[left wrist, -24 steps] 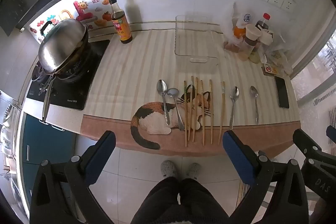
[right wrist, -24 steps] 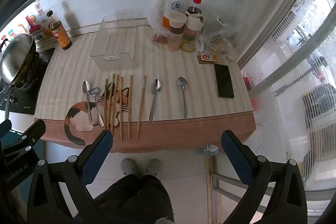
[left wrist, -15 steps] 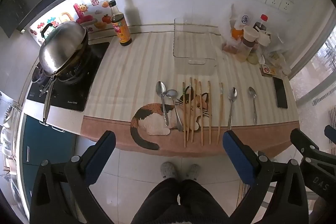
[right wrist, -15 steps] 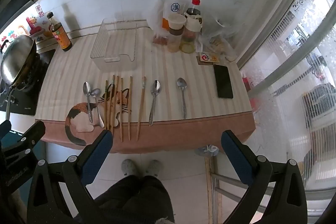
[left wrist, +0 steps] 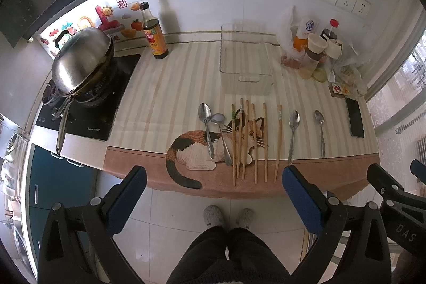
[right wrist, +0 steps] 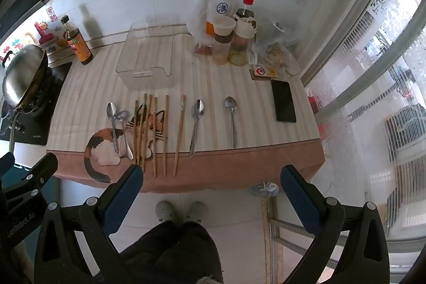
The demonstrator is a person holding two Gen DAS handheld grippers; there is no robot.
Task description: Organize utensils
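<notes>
On the striped cloth with a cat picture (left wrist: 197,148) lie several wooden chopsticks (left wrist: 253,140) (right wrist: 157,132) in a rough row. Two metal spoons (left wrist: 210,129) (right wrist: 117,124) rest left of them, and two more spoons (left wrist: 293,135) (right wrist: 197,124) lie apart on the right. Behind them stands a clear plastic bin (left wrist: 245,63) (right wrist: 149,57) with nothing in it. My left gripper (left wrist: 213,188) and right gripper (right wrist: 211,188) both hang open, high above the floor in front of the counter edge, holding nothing.
A wok (left wrist: 82,63) sits on the cooktop at the left, with a sauce bottle (left wrist: 154,33) near the wall. Jars and bags (right wrist: 231,33) crowd the back right, beside a black phone (right wrist: 283,100). The person's legs and slippers (left wrist: 226,217) show below.
Both views have shifted only slightly; the counter sits a little lower and closer in the left wrist view. Nothing on the counter has moved, and both grippers stay open.
</notes>
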